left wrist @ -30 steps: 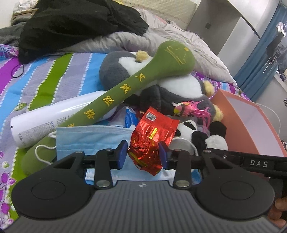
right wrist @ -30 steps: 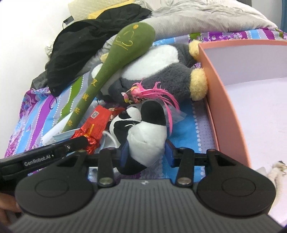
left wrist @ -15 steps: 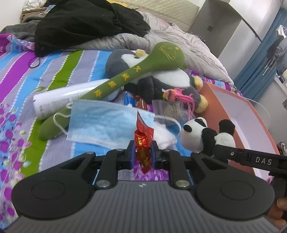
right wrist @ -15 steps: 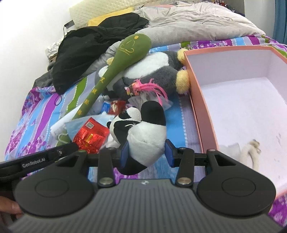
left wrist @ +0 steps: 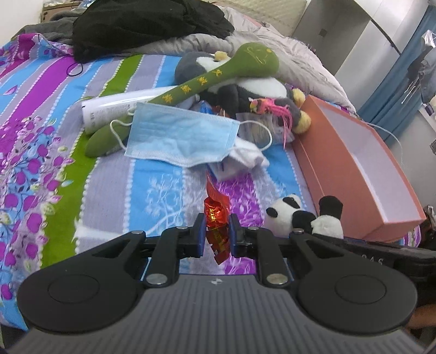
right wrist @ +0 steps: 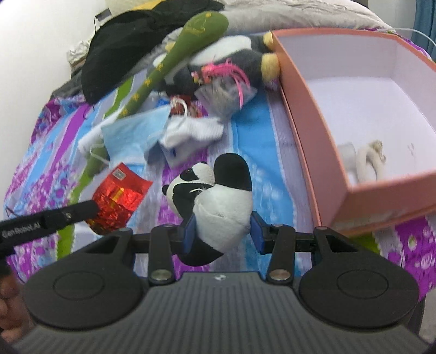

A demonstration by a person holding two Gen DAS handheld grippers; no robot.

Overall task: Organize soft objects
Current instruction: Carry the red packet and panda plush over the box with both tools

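Observation:
My left gripper (left wrist: 216, 234) is shut on a crinkled red foil packet (left wrist: 216, 217), held above the striped bedspread; the same red foil packet (right wrist: 118, 197) shows in the right wrist view at the left gripper's fingertip. My right gripper (right wrist: 223, 234) is shut on a small panda plush (right wrist: 218, 201), lifted off the bed just left of the pink box (right wrist: 299, 130). The panda plush (left wrist: 297, 215) also appears low right in the left wrist view. A pale soft toy (right wrist: 368, 160) lies inside the box.
A pile lies further up the bed: a blue face mask (left wrist: 179, 136), a green plush mallet (left wrist: 218, 79), a large grey penguin plush (left wrist: 245, 87), a white spray can (left wrist: 120, 106), a pink tassel toy (left wrist: 272, 106). Black clothing (left wrist: 147, 24) and a grey duvet lie beyond.
My left gripper closed on the red packet and lifted it off the pile. Both grippers drew back from the pile toward the foot of the bed, the panda staying gripped.

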